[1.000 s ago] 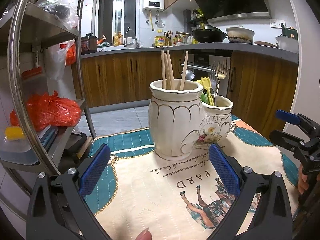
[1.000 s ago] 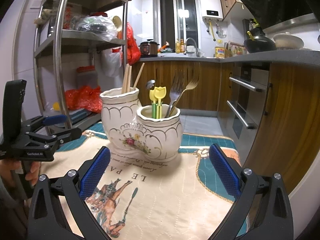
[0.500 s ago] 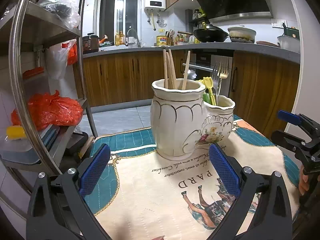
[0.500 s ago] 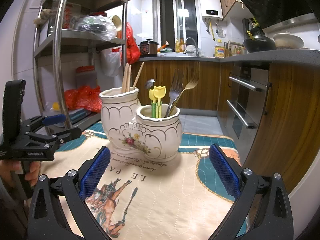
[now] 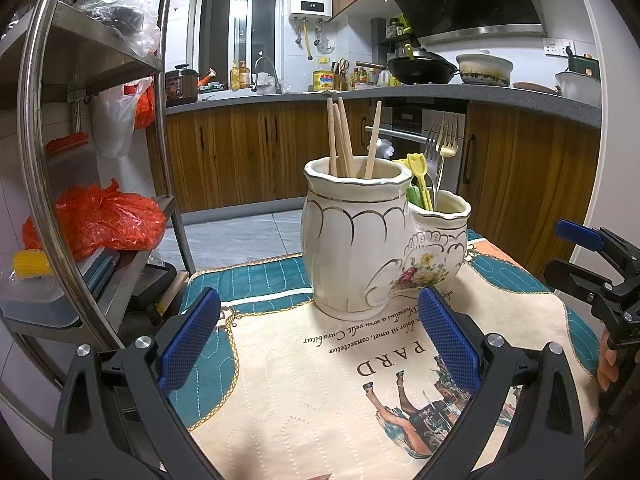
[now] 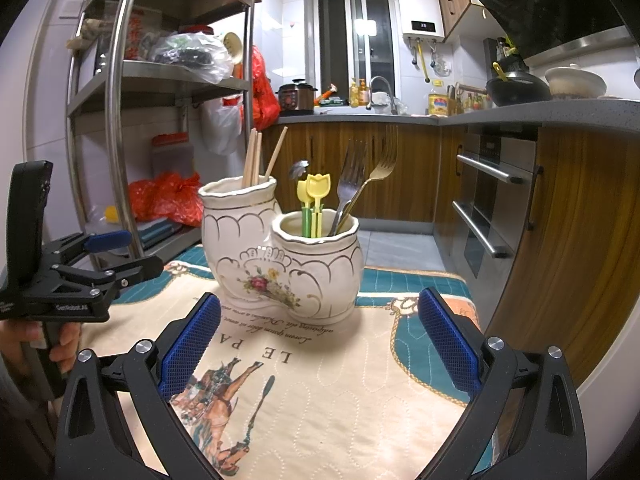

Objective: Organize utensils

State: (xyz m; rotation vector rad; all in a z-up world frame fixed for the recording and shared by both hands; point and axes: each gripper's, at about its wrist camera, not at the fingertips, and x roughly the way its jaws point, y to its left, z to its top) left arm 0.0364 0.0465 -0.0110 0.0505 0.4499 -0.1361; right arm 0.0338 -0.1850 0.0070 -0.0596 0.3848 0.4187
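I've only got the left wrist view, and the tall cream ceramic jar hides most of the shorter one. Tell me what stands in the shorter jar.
Observer: From the right wrist, the shorter cream ceramic jar holds two yellow tulip-topped plastic picks, a silver metal fork and a gold metal fork.
Operator: Report anything else in there.
Observer: A silver metal spoon bowl pokes up behind the picks.
Operator: Give me the state of the right gripper.
Observer: The right gripper is open and empty, short of the jars, above the printed quilted cloth.
Operator: Now the left one.
Observer: The left gripper also holds nothing, left of the tall cream ceramic jar.
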